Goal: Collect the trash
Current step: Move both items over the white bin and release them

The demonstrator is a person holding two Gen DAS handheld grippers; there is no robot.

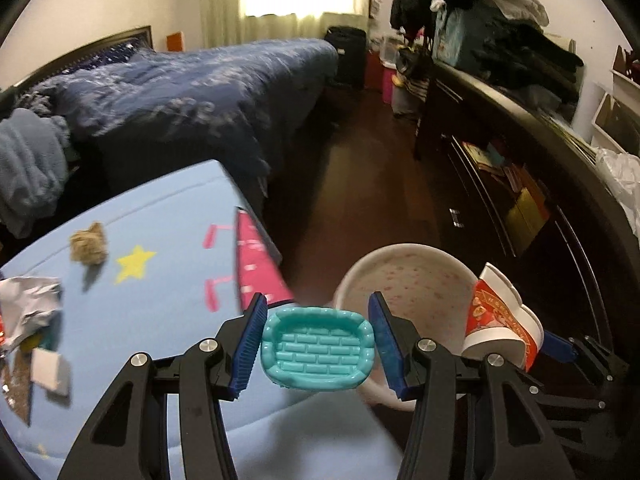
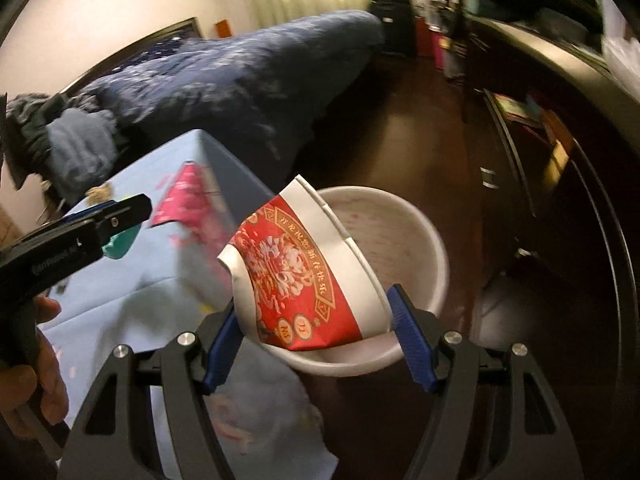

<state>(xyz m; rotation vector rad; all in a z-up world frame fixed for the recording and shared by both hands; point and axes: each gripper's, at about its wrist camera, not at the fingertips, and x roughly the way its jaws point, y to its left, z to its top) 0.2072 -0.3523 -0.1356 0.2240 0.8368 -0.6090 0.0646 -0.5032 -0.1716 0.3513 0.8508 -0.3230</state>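
My left gripper (image 1: 318, 346) is shut on a teal plastic tray (image 1: 318, 354) with a brick pattern, held at the edge of the light-blue table (image 1: 160, 288). My right gripper (image 2: 314, 336) is shut on a crushed red and white paper cup (image 2: 296, 280), held over a white bin (image 2: 412, 236) on the floor. In the left wrist view the same cup (image 1: 500, 320) hangs over the far right side of the bin (image 1: 404, 276). A brown crumpled wad (image 1: 89, 244) and a crumpled silver wrapper (image 1: 28, 312) lie on the table.
A bed with a dark blue quilt (image 1: 180, 92) stands behind the table. A dark dresser (image 1: 520, 184) piled with clothes lines the right side. Dark wood floor (image 1: 360, 160) runs between them. A hand (image 2: 48, 364) holds the left gripper's handle.
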